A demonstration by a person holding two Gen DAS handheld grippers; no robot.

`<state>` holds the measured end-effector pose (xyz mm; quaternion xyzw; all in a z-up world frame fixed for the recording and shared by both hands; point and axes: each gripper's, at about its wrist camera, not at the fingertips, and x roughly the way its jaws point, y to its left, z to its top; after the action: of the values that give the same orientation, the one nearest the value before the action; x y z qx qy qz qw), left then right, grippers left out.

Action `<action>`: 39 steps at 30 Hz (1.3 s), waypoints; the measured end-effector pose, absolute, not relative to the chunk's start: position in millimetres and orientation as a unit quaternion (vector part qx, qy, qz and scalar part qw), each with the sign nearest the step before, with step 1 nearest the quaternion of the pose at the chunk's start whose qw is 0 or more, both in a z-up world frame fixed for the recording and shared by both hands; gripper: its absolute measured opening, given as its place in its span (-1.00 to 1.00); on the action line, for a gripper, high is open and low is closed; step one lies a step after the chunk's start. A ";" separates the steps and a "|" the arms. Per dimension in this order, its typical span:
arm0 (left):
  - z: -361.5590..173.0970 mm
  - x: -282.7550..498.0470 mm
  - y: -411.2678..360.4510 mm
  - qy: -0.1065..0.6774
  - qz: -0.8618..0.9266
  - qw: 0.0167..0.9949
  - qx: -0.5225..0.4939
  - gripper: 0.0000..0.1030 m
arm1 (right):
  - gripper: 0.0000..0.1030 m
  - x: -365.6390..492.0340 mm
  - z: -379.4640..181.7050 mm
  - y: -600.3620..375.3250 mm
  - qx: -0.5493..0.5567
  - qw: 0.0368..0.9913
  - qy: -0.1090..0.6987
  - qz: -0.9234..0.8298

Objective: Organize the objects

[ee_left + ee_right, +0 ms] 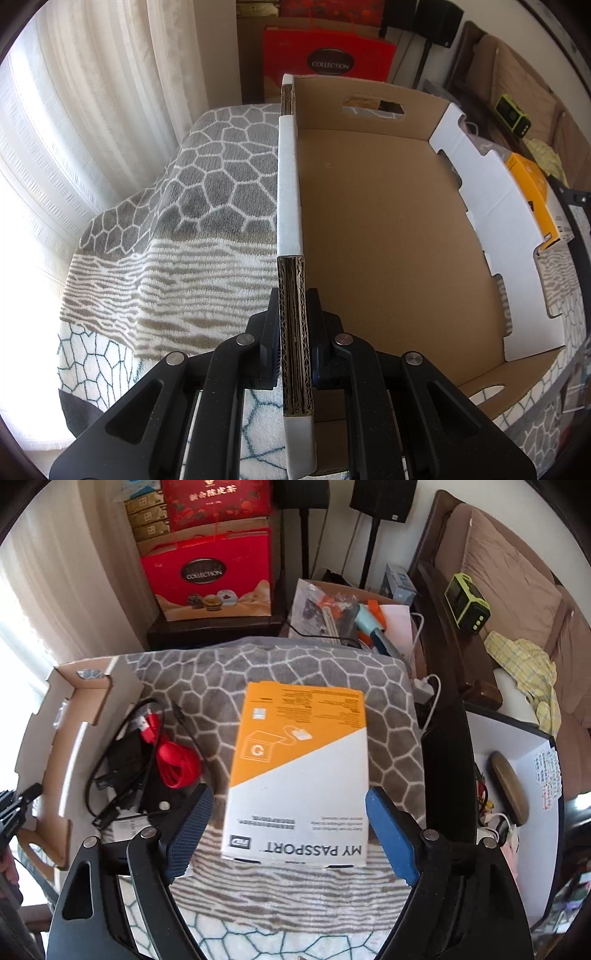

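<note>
Left wrist view: the left gripper (295,332) is clamped on the side wall of the cardboard tray (388,229), which rests on the patterned blanket (177,236); the tray floor seen here is bare. Right wrist view, left to right: the tray's outer wall (48,738); a tangle of black and red cables (147,760) just beside it on the blanket; the orange-and-white box (299,771) lying flat between the fingers of the right gripper (291,830), whose jaws stand wide, the pads clear of the box. Likely risks: closing off-centre could skew or push the box across the soft blanket; the loose cables could snag a finger when it travels toward the tray.
</note>
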<state>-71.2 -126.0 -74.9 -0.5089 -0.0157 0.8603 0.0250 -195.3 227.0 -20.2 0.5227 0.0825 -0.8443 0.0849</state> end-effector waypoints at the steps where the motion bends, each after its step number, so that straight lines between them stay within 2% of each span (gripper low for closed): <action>1: -74.9 -71.2 -126.0 -0.015 0.860 0.025 -0.509 -0.80 | 0.79 -197.7 -25.2 231.5 0.526 0.080 0.076 -0.843; 3: -74.9 -70.9 -125.8 -0.015 0.860 0.025 -0.509 -0.80 | 1.00 -201.8 -33.3 238.2 0.537 0.081 0.058 -0.838; 7: -74.4 -71.6 -125.7 -0.014 0.860 0.025 -0.509 -0.80 | 0.99 -207.1 -46.3 243.5 0.570 0.109 0.009 -0.814; 11: -74.4 -71.7 -125.8 -0.014 0.860 0.025 -0.509 -0.80 | 1.00 -205.3 -53.4 234.9 0.564 0.100 0.040 -0.819; 39: -75.3 -74.7 -129.0 -0.012 0.859 0.022 -0.511 -0.80 | 1.00 -199.3 -55.5 219.8 0.538 0.097 0.060 -0.835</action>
<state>-74.7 -129.0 -75.3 -0.5107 -0.0123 0.8594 0.0217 -199.3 219.8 -55.5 0.5383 0.0599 -0.8351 0.0966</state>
